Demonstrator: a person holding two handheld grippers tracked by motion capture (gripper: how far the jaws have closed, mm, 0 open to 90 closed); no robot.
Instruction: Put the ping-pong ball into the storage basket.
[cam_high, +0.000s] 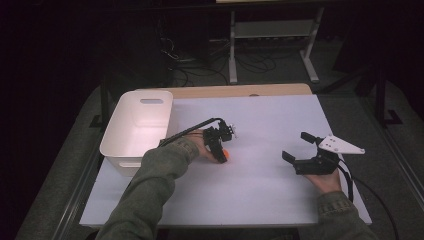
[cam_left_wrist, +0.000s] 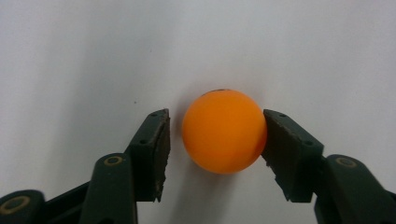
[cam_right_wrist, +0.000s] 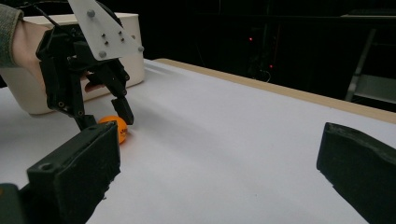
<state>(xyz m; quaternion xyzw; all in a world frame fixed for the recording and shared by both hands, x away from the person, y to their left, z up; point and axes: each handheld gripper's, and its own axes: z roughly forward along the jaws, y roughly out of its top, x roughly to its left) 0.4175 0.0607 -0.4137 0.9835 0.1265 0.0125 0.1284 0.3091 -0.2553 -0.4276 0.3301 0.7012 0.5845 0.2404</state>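
A small, smooth orange plastic ball (cam_left_wrist: 224, 131), round with a matte sheen and a dark mark at its top edge, sits on the flat white surface (cam_high: 260, 180), left of the surface's middle in the high view. The left tongs (cam_left_wrist: 216, 140) bracket it: in the left gripper view the right-hand pad touches the ball's side, while a thin gap shows between the ball and the left-hand pad, so the ball lies between the 2 jaws without being fully pinched. The pads are dark, flat blocks with rough, chipped edges, bolted to black angular arms. In the right gripper view these tongs point down onto the ball, carrying a grey three-cornered plate with small screws.

A hand in an olive knitted sleeve (cam_high: 160, 170) holds the left tongs. Just beyond it stands a white rectangular plastic tub (cam_high: 137, 125) with rounded corners and a slot handle, at the surface's left edge.

The right tongs (cam_high: 297, 147) rest well apart from the ball on the right side of the surface, jaws spread wide with nothing between them.
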